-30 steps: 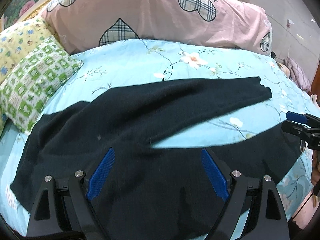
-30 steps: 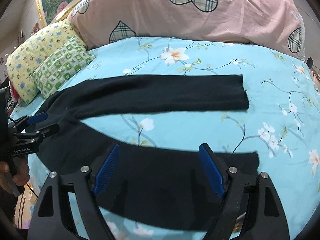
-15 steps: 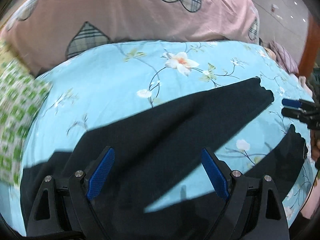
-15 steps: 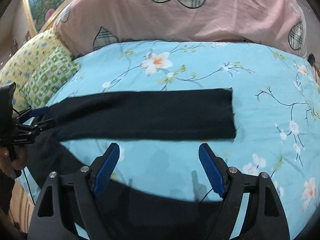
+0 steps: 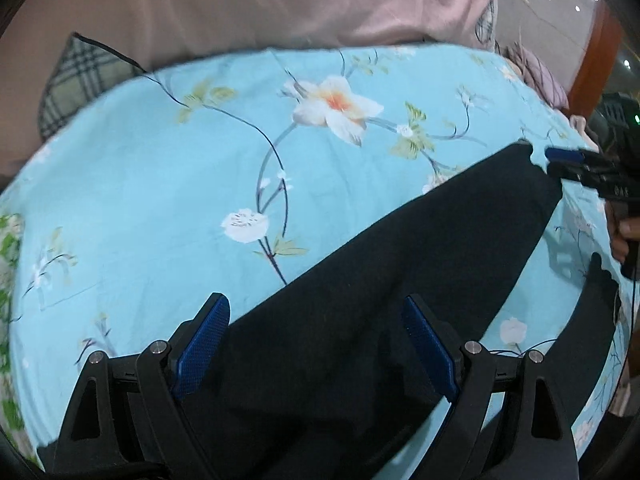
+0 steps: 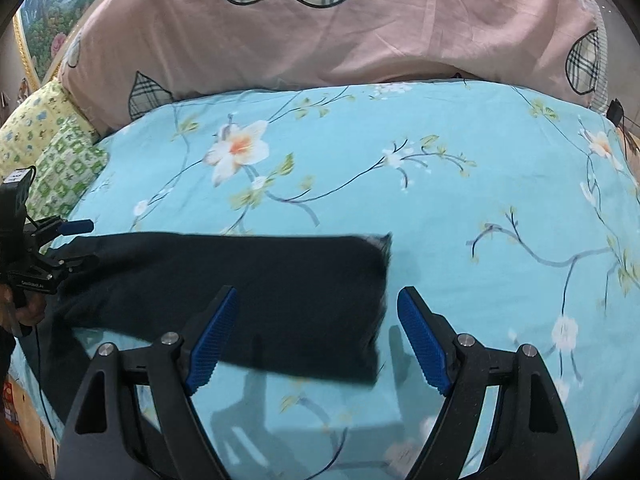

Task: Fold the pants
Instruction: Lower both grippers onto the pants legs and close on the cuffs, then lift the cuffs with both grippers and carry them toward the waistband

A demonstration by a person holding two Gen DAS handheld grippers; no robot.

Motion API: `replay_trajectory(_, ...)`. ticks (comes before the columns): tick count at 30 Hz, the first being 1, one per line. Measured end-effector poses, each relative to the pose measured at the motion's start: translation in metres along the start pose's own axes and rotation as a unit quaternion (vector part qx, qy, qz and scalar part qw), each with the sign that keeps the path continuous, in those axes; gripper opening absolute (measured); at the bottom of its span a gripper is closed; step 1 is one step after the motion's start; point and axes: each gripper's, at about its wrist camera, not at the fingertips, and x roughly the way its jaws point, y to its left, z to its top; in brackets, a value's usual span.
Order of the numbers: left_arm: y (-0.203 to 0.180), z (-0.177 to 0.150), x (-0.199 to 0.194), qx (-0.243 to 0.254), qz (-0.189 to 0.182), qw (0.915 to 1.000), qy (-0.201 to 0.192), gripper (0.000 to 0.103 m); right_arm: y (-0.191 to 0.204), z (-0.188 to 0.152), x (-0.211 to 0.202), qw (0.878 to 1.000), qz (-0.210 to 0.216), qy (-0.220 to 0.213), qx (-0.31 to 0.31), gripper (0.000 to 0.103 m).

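Observation:
Black pants [image 5: 400,264] lie spread on the blue floral bed sheet [image 5: 160,184], legs apart. My left gripper [image 5: 316,344] is open and empty, low over the far leg near the crotch. It shows at the left edge of the right wrist view [image 6: 68,240]. My right gripper [image 6: 316,336] is open and empty, just above the cuff end of the far leg [image 6: 280,288]. It shows at the right of the left wrist view [image 5: 568,164], beside the cuff. The near leg [image 5: 596,320] lies at the lower right.
A pink duvet with plaid hearts [image 6: 320,32] is piled along the back of the bed. Yellow and green pillows [image 6: 52,148] lie at the back left. A cable [image 5: 632,280] hangs from the right gripper's handle.
Both grippers have moved forward from the near leg to the far leg. The left one swung right and lowered; the right one came over the far cuff. Both stayed open.

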Motion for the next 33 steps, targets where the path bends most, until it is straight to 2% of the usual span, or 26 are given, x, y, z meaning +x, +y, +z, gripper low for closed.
replay_trajectory(5, 0.001, 0.010, 0.030, 0.023, -0.012, 0.9990, 0.036, 0.089, -0.017, 0.016, 0.028, 1.000, -0.003, 0.017, -0.001, 0.082)
replay_trajectory(8, -0.002, 0.011, 0.045, 0.036, -0.011, 0.9977, 0.057, 0.089, -0.027, 0.023, 0.044, 0.999, 0.013, 0.029, 0.010, 0.081)
replay_trajectory(9, -0.003, 0.011, 0.047, 0.040, -0.013, 0.9975, 0.058, 0.088, -0.028, 0.025, 0.048, 0.999, 0.024, 0.030, 0.013, 0.075)
replay_trajectory(11, -0.006, 0.011, 0.046, 0.044, -0.016, 0.9975, 0.053, 0.082, -0.028, 0.026, 0.051, 0.999, 0.033, 0.030, 0.012, 0.050)
replay_trajectory(12, -0.007, 0.010, 0.045, 0.045, -0.023, 0.9974, 0.051, 0.068, -0.029, 0.026, 0.050, 0.999, 0.038, 0.028, 0.012, 0.030)
replay_trajectory(13, -0.009, 0.009, 0.042, 0.046, -0.030, 0.9973, 0.048, 0.049, -0.030, 0.026, 0.048, 0.999, 0.046, 0.026, 0.014, 0.017)
replay_trajectory(14, -0.011, 0.009, 0.038, 0.047, -0.035, 0.9972, 0.047, 0.039, -0.031, 0.026, 0.046, 0.998, 0.053, 0.023, 0.016, 0.013)
replay_trajectory(15, -0.014, 0.006, 0.031, 0.046, -0.042, 0.9969, 0.048, 0.022, -0.032, 0.025, 0.041, 0.998, 0.061, 0.017, 0.016, 0.012)
replay_trajectory(16, -0.018, 0.003, 0.026, 0.048, -0.042, 0.9969, 0.045, 0.013, -0.032, 0.023, 0.036, 0.998, 0.066, 0.012, 0.016, 0.011)
replay_trajectory(18, -0.026, -0.002, 0.015, 0.055, -0.030, 0.9975, 0.032, 0.012, -0.031, 0.020, 0.023, 0.997, 0.082, 0.000, 0.011, 0.010)
replay_trajectory(24, -0.053, -0.028, -0.036, 0.041, -0.033, 0.9986, -0.009, 0.011, -0.021, 0.002, -0.023, 0.993, 0.113, -0.029, -0.007, 0.009)
replay_trajectory(33, -0.087, -0.087, -0.089, -0.001, -0.056, 0.9976, -0.040, 0.011, -0.019, -0.051, -0.076, 0.991, 0.123, -0.044, -0.040, 0.009)
